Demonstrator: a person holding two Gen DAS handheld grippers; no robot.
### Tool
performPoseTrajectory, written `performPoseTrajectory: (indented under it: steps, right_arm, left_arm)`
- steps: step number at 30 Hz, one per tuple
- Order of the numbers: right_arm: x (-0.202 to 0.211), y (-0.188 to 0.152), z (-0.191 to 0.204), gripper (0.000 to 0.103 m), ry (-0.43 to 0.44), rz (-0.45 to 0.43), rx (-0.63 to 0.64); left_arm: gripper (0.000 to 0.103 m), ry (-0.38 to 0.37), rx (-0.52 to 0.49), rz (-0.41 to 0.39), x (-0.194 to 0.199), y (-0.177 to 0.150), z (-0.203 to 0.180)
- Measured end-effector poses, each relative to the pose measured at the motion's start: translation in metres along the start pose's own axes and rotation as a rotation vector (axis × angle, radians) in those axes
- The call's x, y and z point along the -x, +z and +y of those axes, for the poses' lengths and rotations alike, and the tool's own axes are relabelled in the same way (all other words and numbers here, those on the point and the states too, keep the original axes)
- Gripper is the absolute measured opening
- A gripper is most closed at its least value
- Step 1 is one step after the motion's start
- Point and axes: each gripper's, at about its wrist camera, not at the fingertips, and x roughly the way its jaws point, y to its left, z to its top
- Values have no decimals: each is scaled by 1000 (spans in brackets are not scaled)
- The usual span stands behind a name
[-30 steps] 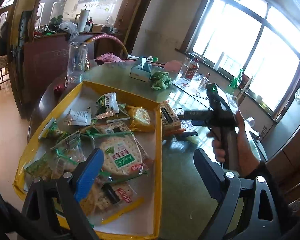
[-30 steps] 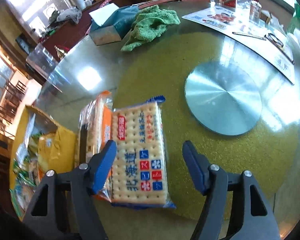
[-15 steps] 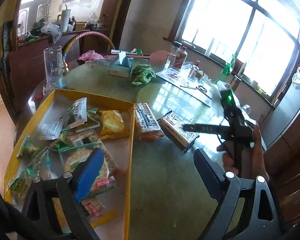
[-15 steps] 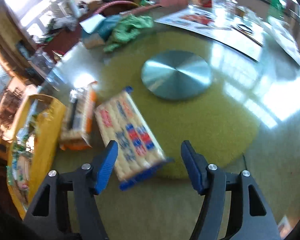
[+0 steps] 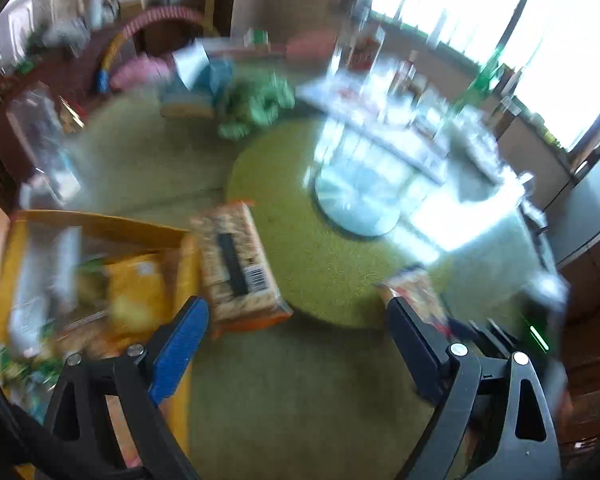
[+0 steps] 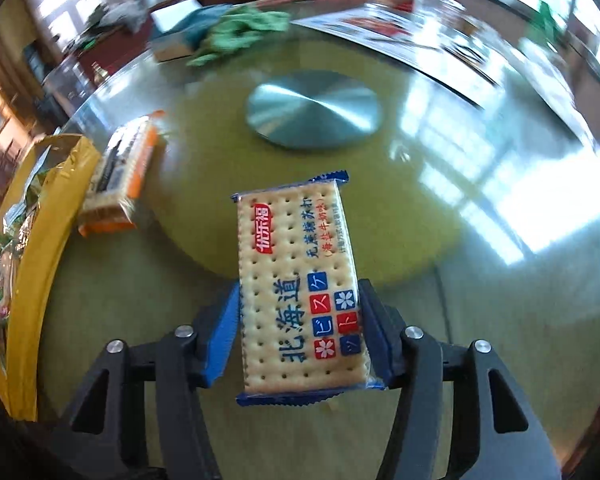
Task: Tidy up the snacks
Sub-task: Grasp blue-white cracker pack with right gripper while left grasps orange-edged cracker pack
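A blue-edged cracker packet [image 6: 300, 288] stands between the fingers of my right gripper [image 6: 300, 320]. Its jaws are closing, and both blue pads press on the packet's long sides. In the blurred left wrist view the same packet [image 5: 416, 292] shows just behind the right finger of my left gripper [image 5: 296, 308], which hangs open over the green table with nothing in it. An orange-edged cracker packet [image 5: 240, 268] lies flat beside the yellow tray [image 5: 100, 226], ahead and left of the left gripper. It also appears in the right wrist view as the orange packet [image 6: 118, 176], against the tray rim [image 6: 40, 240].
The tray holds several snack bags [image 5: 132, 292]. A round metal disc [image 6: 314, 112] sits at the table's middle. A green cloth [image 6: 240, 36] and a tissue box [image 6: 176, 36] lie at the far side. Bottles and papers [image 5: 380, 92] crowd the far right.
The left wrist view has swung right, from over the tray to the table's middle. The right gripper's jaws have come in onto the blue packet, which now points straight ahead.
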Motion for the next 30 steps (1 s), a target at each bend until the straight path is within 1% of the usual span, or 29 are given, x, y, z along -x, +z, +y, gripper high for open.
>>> performPoseTrajectory:
  steps: [1,2,3,4,5,6,7,11,12,13,14,15,16,17,18,20,21,22,23,25,26,27,30]
  right_arm:
    - [4,-7,-5,58,-1,-8,-27]
    - [6,-11,-8,57,-6,-14,-35]
    - [8,-15,-11,57,-5,-19,-40]
    - [11,-19,-15,57,10,-24,-51]
    - [13,-21,-16,57,17,-27,-54]
    - [14,-22,-17,57,21,-27,-53]
    - [15,-24,-18,57,25,-27,-52]
    - [14,-21,-18,57,41,-34,-45]
    - [14,-21,-17,57,41,-34,-45]
    - [14,-22,-16,57,41,-35,-46]
    - [15,-23,-16,57,42,-35,-46]
    - [15,-23,-16,57,44,-36,-45]
    - [14,-23,-15,57,45,-36,-45]
    - [15,-23,-15,57,48,-36,-46]
    - [15,-23,-15,57,49,-34,-47]
    - [14,-22,-15,57,46,-29,-50]
    - [14,-22,-14,57,44,-29,-50]
    - [14,-22,-14,57,42,-28,-49]
    - [14,-21,-14,57,41,-27,-51]
    - [14,-21,-14,57,40,-25,-53]
    - [14,-20,-14,57,41,-25,-56]
    - [14,-20,-14,57,40,-26,-59]
    - [14,-21,-15,57,33,-26,-62]
  left_arm:
    - [85,26,-4,42,-20,9,-1]
    - [78,64,0,74,-36,16,-1]
    - [76,132,2,101,-53,21,0]
    - [76,197,-1,121,-66,24,1]
    - [76,230,-9,141,-76,24,2]
    - [79,270,-26,156,-83,24,1]
    - [79,296,-30,145,-84,24,1]
    - [78,302,19,149,-84,27,-1]
    - [73,300,29,154,-82,28,-2]
    - [70,312,36,143,-78,27,-5]
    - [70,322,23,118,-72,28,-12]
    - [72,312,-4,100,-70,29,-18]
    - [72,296,-14,124,-72,29,-20]
    - [72,299,-4,155,-75,28,-19]
    - [72,320,-2,157,-78,28,-17]
    - [72,403,-24,161,-86,29,-15]
    - [78,412,-26,191,-93,28,-12]
    - [79,449,-36,187,-97,27,-10]
    - [80,452,-25,167,-97,27,-8]
    - [76,436,17,168,-95,25,-3]
    - [69,433,42,167,-94,24,-1]
    - [57,428,60,160,-92,22,0]
    - [56,400,65,133,-89,15,2]
